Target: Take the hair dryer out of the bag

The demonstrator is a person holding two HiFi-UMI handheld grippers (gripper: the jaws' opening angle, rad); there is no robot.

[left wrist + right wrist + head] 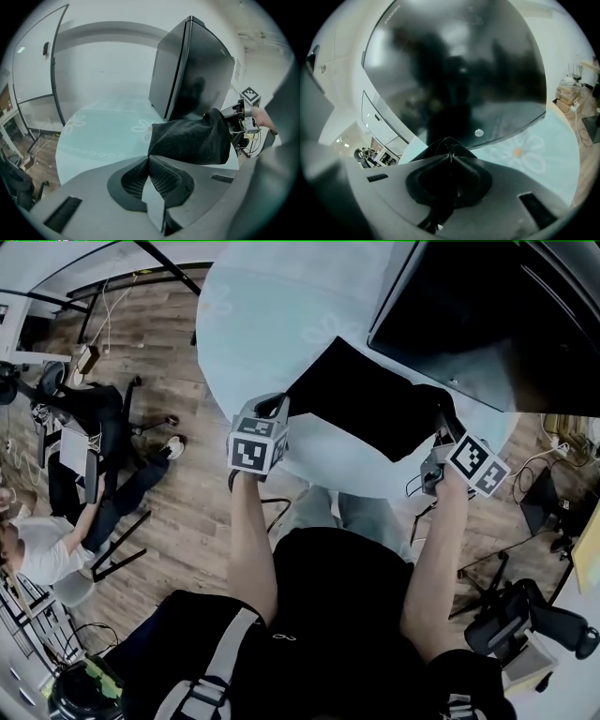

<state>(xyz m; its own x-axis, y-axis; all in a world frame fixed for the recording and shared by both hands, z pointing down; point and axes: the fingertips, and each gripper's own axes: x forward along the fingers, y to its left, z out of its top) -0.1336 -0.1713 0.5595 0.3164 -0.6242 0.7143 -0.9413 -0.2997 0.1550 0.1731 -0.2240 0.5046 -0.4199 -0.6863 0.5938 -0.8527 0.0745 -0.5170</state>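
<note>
A black cloth bag (361, 404) hangs stretched between my two grippers above the pale blue round table (253, 324). My left gripper (279, 409) is shut on the bag's left corner; in the left gripper view the jaws meet at the cloth's edge (149, 157) and the bag (192, 138) sags away to the right. On the bag's right corner my right gripper (442, 420) is shut, and dark cloth (443, 143) is pinched at its jaw tips (450, 154). No hair dryer shows in any view.
A large black screen (469, 315) stands on the table just behind the bag, filling the right gripper view (454, 70). A seated person (84, 474) and an office chair are on the wooden floor at left. Another chair (525, 615) and cables lie at right.
</note>
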